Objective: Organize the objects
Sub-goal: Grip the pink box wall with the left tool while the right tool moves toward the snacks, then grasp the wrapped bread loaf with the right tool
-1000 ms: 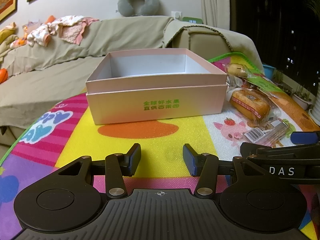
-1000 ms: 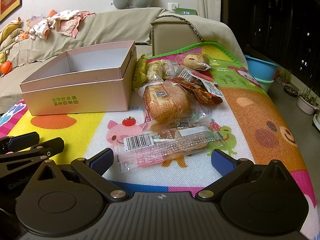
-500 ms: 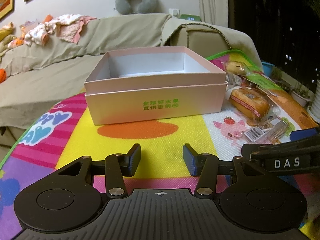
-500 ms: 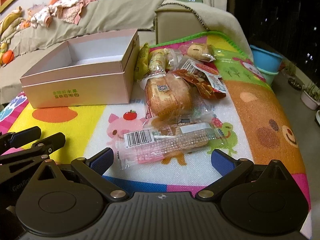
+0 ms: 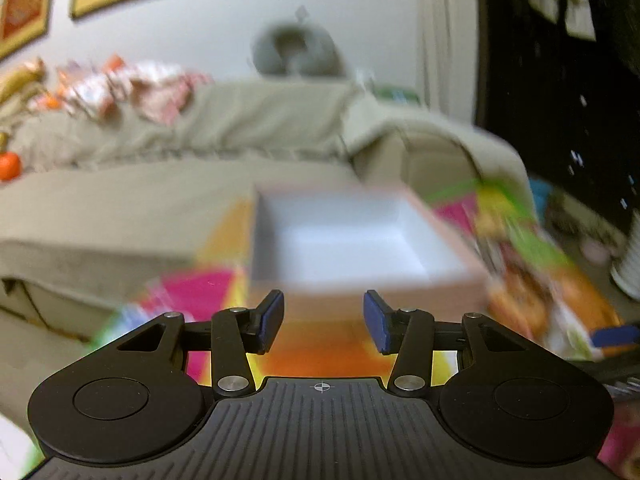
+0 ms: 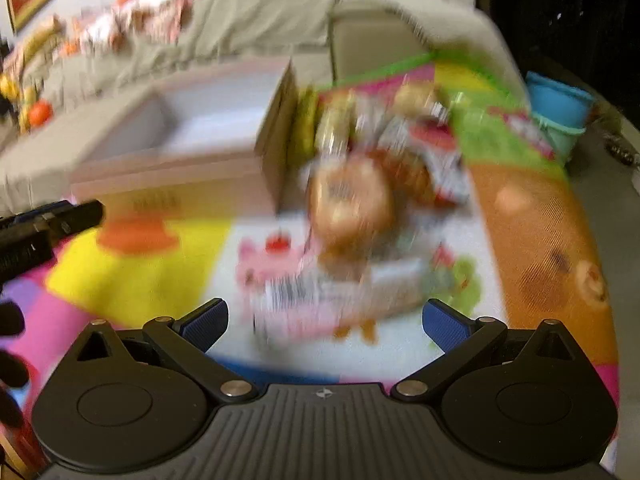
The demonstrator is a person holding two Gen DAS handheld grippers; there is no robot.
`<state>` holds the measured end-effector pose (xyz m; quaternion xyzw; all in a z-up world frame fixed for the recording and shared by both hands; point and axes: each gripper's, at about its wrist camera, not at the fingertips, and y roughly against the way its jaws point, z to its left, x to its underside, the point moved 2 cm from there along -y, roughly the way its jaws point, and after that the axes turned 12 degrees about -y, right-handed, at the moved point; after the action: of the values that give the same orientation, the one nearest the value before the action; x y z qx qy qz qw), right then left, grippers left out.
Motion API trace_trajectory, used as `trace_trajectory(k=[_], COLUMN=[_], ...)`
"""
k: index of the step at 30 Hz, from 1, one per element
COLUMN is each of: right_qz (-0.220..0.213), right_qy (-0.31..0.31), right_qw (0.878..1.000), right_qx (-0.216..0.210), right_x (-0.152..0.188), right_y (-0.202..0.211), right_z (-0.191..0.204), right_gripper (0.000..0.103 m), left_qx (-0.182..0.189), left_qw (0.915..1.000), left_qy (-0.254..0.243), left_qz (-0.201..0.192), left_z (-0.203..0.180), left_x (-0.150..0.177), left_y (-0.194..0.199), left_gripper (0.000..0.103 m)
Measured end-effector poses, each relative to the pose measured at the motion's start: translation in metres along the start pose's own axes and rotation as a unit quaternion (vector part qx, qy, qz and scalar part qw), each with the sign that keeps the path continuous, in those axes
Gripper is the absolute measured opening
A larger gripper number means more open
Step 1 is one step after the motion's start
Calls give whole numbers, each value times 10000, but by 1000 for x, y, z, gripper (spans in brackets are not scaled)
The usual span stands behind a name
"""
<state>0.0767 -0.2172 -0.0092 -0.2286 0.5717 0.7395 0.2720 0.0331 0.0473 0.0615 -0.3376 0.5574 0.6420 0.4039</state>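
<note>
An open pink box [image 5: 344,240] with a white inside stands on the colourful mat; it also shows in the right wrist view [image 6: 192,148]. My left gripper [image 5: 323,322] is open and empty, raised in front of the box. My right gripper [image 6: 325,326] is wide open and empty above a clear barcoded snack packet [image 6: 340,300]. Behind the packet lie a wrapped bread loaf [image 6: 352,204] and several other snack packets [image 6: 400,120], right of the box. Both views are motion-blurred.
A beige sofa [image 5: 200,148] with clothes and a grey neck pillow [image 5: 296,50] lies behind the mat. Blue tubs [image 6: 560,112] stand on the floor at the right. The left gripper's arm [image 6: 44,224] shows at the left of the right wrist view.
Both grippers have risen and moved forward. The left one now looks down into the box from higher up. The right one is closer to the snack packets. Both stay open.
</note>
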Motion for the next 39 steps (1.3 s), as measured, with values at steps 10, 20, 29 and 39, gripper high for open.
trace_trajectory(k=[10,20,29,39], right_qz=[-891,83,-28,-89], right_qy=[728,117,-171,352], right_qw=[9933,9999,9995,9975], right_qx=[55,-88,281,601], right_x=[-48,-7,-1,5], right_y=[33,-4,-29,-10], right_z=[-8,-14,-7,-39], right_gripper=[103,103,103,95], left_qx=[-152,24,-200,-61], left_qw=[9971,9927,9918,9931], left_qy=[417,609,504,347], left_qz=[621,1042,1157,1115], left_z=[61,55,50,50], left_x=[-26,-7,-5,-2], left_y=[-85,-116,-126,-123], left_gripper=[48,33,11,10])
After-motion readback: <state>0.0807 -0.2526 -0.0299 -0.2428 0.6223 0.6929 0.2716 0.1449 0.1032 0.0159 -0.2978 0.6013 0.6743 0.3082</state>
